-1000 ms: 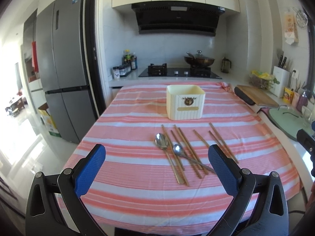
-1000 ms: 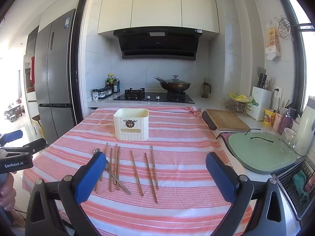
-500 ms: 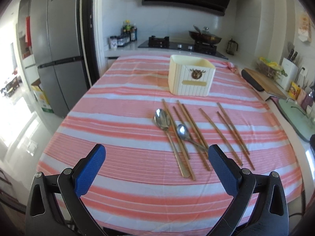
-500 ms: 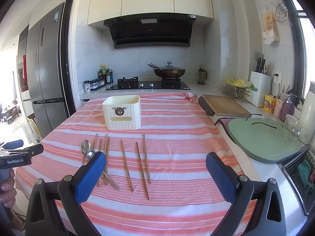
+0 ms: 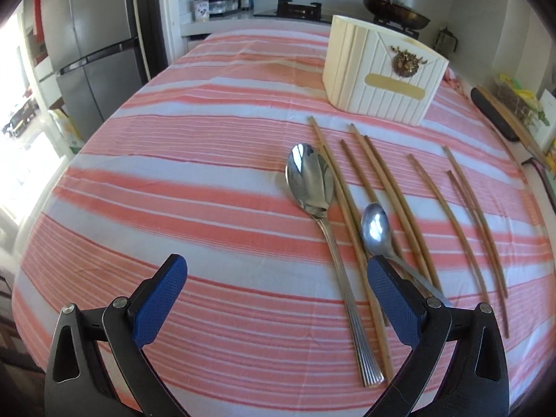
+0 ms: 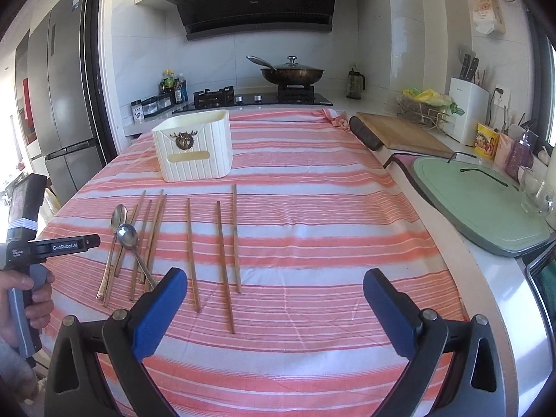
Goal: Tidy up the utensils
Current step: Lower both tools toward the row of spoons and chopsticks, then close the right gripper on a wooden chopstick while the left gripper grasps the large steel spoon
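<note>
Both the left gripper [image 5: 276, 290] and the right gripper [image 6: 274, 299] hover wide and empty over the desk [image 6: 312, 208]. The spoons [image 5: 309, 177] and chopsticks [image 6: 224, 260] lie loose before the cream holder [image 6: 193, 149], probably awaiting sorting into it.

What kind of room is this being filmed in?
Almost certainly a home kitchen. A lidded wok sits on a gas stove under a range hood, a tall fridge stands at the left, and spoons and chopsticks lie on a striped tablecloth.
</note>
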